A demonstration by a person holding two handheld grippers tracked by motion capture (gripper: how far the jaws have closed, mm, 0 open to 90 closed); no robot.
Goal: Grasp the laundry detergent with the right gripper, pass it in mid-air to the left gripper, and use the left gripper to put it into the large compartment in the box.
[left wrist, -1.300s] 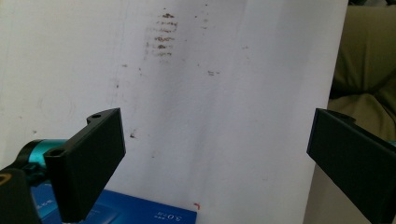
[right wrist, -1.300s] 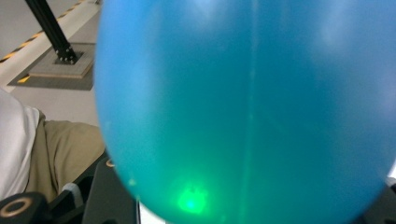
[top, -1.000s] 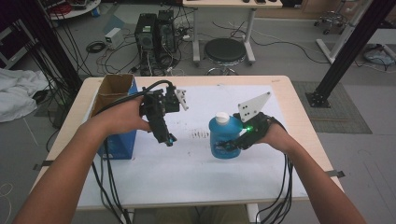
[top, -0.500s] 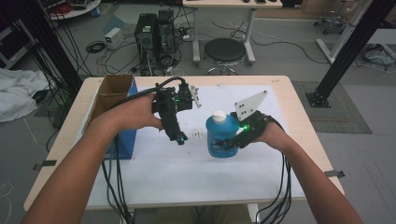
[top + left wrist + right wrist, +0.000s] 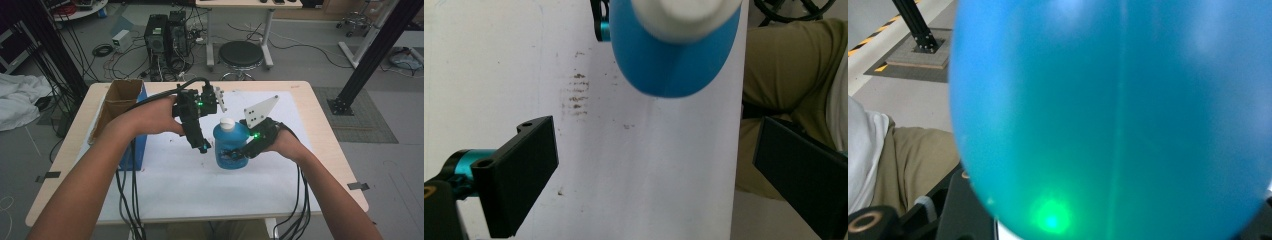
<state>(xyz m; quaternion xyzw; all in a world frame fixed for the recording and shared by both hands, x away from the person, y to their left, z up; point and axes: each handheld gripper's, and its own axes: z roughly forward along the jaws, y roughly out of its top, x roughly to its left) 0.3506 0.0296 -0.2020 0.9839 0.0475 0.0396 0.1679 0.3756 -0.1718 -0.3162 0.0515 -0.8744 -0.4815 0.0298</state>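
Observation:
A blue bottle point(image 5: 226, 141) with a white cap point(image 5: 227, 123) stands upright on the white sheet point(image 5: 200, 190) in the middle of the table. My right gripper point(image 5: 235, 154) is shut on its body from the right. In the right gripper view the bottle point(image 5: 1113, 115) sits very close, with one black finger point(image 5: 965, 212) at its lower left. My left gripper point(image 5: 202, 146) hangs just left of the bottle, pointing down. In the left gripper view it point(image 5: 654, 175) is open wide over bare sheet, and the bottle point(image 5: 669, 65) and its cap point(image 5: 684, 15) lie ahead at the top.
An open cardboard box point(image 5: 119, 100) with a blue side stands at the table's left edge. Cables trail from both grippers over the front edge. Behind the table are a round stool point(image 5: 241, 54), computer cases point(image 5: 165, 35) and a black frame post point(image 5: 375, 55).
My left gripper has moved right and slightly up, from near the box to right beside the bottle. The right gripper and the bottle have stayed put.

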